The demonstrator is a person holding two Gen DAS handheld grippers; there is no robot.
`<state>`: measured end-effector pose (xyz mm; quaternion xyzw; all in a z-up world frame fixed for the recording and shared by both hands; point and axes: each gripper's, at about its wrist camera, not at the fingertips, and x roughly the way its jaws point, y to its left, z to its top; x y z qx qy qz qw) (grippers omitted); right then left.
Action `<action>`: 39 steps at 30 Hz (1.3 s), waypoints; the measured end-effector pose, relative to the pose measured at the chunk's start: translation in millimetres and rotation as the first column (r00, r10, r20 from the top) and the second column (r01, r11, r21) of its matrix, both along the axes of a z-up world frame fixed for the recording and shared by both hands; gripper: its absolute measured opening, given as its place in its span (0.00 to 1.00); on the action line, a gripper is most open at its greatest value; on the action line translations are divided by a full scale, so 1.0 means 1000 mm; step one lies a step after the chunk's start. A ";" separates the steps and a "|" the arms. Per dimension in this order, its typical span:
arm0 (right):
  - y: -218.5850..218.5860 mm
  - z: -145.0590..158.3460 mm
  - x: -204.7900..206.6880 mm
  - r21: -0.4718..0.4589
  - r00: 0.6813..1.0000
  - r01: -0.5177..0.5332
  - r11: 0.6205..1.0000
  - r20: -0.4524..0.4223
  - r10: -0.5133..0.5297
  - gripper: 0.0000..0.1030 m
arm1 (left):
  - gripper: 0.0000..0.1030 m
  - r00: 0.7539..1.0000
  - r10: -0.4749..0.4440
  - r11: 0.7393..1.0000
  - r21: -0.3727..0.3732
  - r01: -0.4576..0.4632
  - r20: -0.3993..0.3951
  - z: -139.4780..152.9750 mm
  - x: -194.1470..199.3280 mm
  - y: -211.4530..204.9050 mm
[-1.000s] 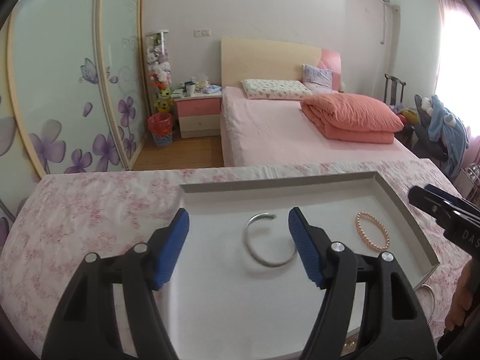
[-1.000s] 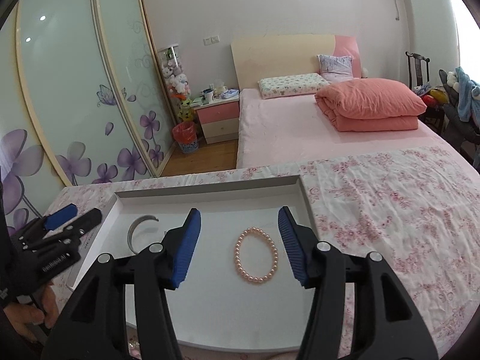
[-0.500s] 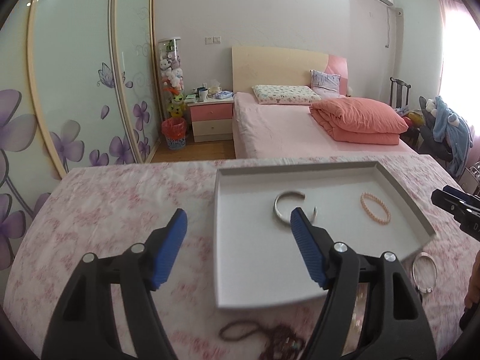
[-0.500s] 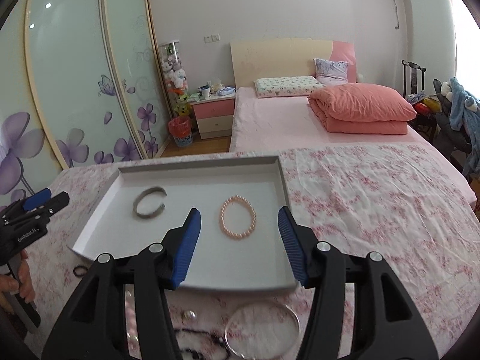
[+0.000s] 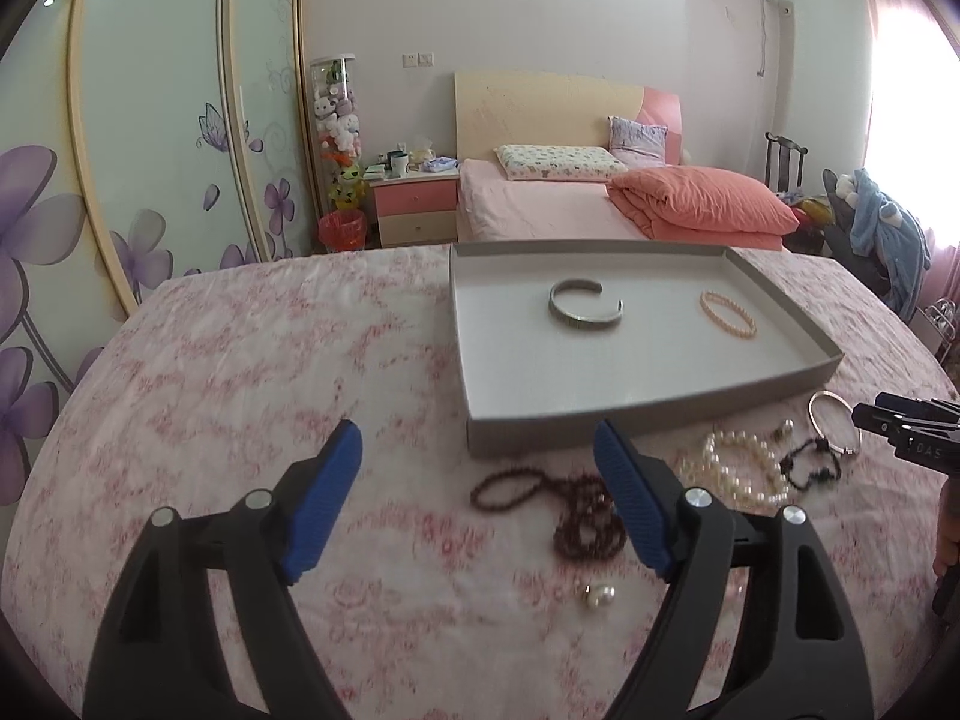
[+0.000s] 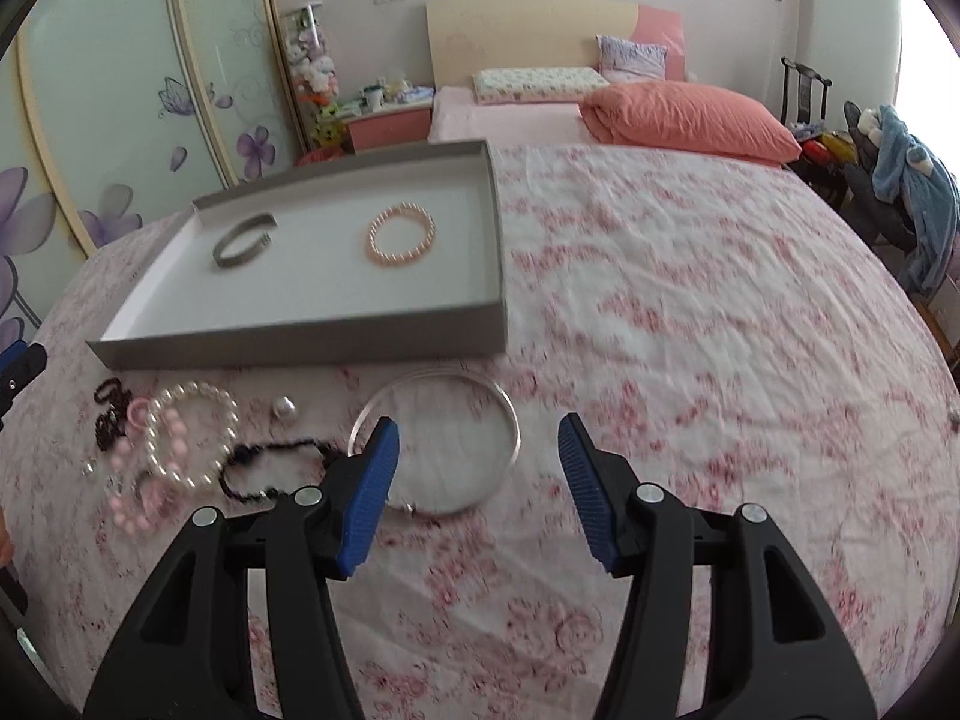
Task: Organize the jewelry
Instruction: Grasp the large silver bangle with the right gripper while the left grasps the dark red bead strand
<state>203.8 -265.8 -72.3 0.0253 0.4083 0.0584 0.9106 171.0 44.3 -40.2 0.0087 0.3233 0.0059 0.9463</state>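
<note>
A: Where are your grippers?

B: Your left gripper [image 5: 477, 483] is spread wide over the cloth [image 5: 252, 360], holding nothing. A dark bead strand [image 5: 558, 510] lies just by its right pad, and a loose pearl [image 5: 597, 594] sits near that, toward 5 o'clock.

A: And the right?

B: Your right gripper [image 6: 477, 468] is also wide and empty. The big silver hoop [image 6: 438, 444] lies on the cloth under its left pad, reaching into the gap between the pads.

A: Where's the tray?

B: In your right view the tray [image 6: 300, 342] sits at 11 o'clock, flat on the cloth. Inside it are a silver cuff [image 6: 243, 240] and a pink bead bracelet [image 6: 401, 234], apart from each other, the cuff to the left.

A: What's outside it?

B: At 9 o'clock of your right view, a cluster below the tray's near wall: a white pearl bracelet [image 6: 192, 435], pink beads [image 6: 135, 510] touching it, a black strand [image 6: 270, 468] running up to the hoop, and a small round silver piece [image 6: 284, 407] nearer the tray.
</note>
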 end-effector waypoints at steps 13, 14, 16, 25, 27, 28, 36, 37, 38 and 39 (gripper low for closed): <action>0.025 -0.011 0.022 -0.028 0.999 0.017 0.999 -0.050 -0.019 0.73 | 0.76 1.000 -0.017 1.000 -0.011 0.017 -0.026 -0.009 -0.002 -0.009; 0.027 -0.013 0.024 -0.030 0.998 0.018 0.999 -0.059 -0.019 0.73 | 0.76 0.999 -0.018 1.000 -0.011 0.018 -0.028 -0.010 -0.002 -0.009; 0.029 -0.015 0.024 -0.040 0.998 0.019 0.999 -0.060 -0.021 0.75 | 0.76 0.999 -0.020 1.000 -0.010 0.019 -0.033 -0.012 -0.001 -0.010; 0.026 -0.016 0.019 -0.070 0.998 0.037 0.997 -0.055 -0.041 0.75 | 0.76 0.999 -0.012 1.000 -0.019 0.011 -0.048 -0.019 0.002 -0.009; 0.024 -0.015 0.019 -0.073 0.998 0.041 0.996 -0.052 -0.045 0.71 | 0.76 0.999 -0.011 1.000 -0.018 0.010 -0.050 -0.020 0.002 -0.008; 0.022 -0.015 0.019 -0.070 0.997 0.045 0.997 -0.052 -0.048 0.71 | 0.76 0.999 -0.010 1.000 -0.018 0.010 -0.051 -0.021 0.002 -0.008; 0.004 -0.014 0.021 -0.073 0.994 0.091 0.993 -0.054 -0.095 0.71 | 0.80 0.999 -0.019 1.000 -0.011 0.018 -0.050 -0.022 0.002 -0.010; 0.003 -0.014 0.022 -0.072 0.994 0.093 0.993 -0.055 -0.097 0.71 | 0.80 0.998 -0.023 1.000 -0.008 0.023 -0.053 -0.022 0.003 -0.011; 0.001 -0.014 0.022 -0.073 0.994 0.095 0.993 -0.055 -0.099 0.71 | 0.80 0.998 -0.028 1.000 -0.003 0.028 -0.056 -0.023 0.004 -0.013; 0.001 -0.014 0.022 -0.075 0.993 0.096 0.993 -0.056 -0.101 0.72 | 0.80 0.998 -0.031 1.000 0.001 0.032 -0.059 -0.024 0.005 -0.014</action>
